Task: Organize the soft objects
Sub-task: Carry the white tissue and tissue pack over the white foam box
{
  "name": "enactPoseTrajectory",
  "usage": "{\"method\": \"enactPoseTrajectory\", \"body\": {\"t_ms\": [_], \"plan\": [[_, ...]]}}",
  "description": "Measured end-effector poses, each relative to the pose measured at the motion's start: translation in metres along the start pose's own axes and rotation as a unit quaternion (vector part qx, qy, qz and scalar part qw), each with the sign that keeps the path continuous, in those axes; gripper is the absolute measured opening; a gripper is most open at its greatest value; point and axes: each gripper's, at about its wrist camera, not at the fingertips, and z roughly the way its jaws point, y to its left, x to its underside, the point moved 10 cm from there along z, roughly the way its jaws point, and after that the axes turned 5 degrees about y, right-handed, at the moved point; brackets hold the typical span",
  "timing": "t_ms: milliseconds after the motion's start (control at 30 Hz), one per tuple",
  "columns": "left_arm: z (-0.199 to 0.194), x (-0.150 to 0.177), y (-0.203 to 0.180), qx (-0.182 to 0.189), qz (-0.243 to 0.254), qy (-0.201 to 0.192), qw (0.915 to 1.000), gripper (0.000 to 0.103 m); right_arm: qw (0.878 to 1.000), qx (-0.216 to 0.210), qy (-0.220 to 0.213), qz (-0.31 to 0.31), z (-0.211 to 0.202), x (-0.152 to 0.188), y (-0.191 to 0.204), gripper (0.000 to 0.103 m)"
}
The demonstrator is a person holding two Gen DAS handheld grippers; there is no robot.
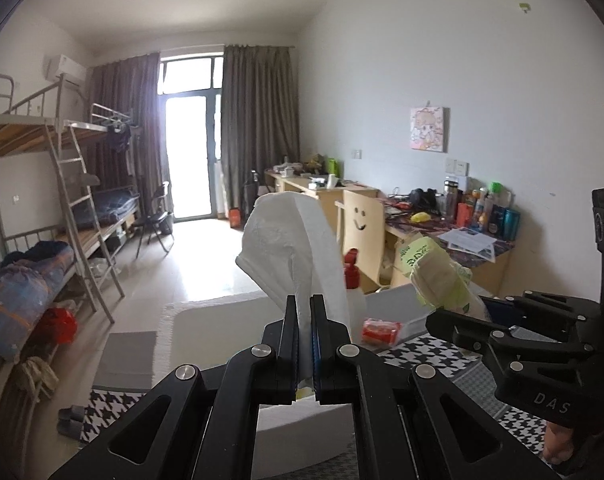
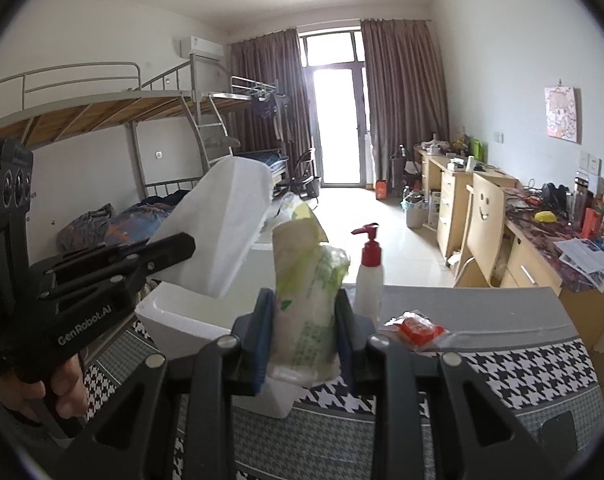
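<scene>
My left gripper (image 1: pixel 300 300) is shut on a white tissue sheet (image 1: pixel 290 240) that stands up above the jaws; it also shows in the right wrist view (image 2: pixel 226 224), held over a white foam box (image 2: pixel 182 312). My right gripper (image 2: pixel 303 300) is shut on a green-and-white tissue pack (image 2: pixel 307 288), held upright above the table; the pack also shows in the left wrist view (image 1: pixel 437 272). The right gripper (image 1: pixel 433 318) sits to the right of the left one.
A white pump bottle with a red top (image 2: pixel 369 276) and a small red packet (image 2: pixel 417 330) sit on the houndstooth table cloth (image 2: pixel 533 372). Bunk beds (image 1: pixel 42 208) stand left, desks and a chair (image 1: pixel 361 220) right.
</scene>
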Motion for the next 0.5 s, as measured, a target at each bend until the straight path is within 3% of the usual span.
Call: {"method": "enactPoseTrajectory", "body": {"t_ms": [500], "plan": [[0.014,0.004,0.035,-0.059,-0.024,0.014,0.9979,0.005,0.999,-0.018,0.017,-0.03,0.021,-0.011,0.019,0.033]]}}
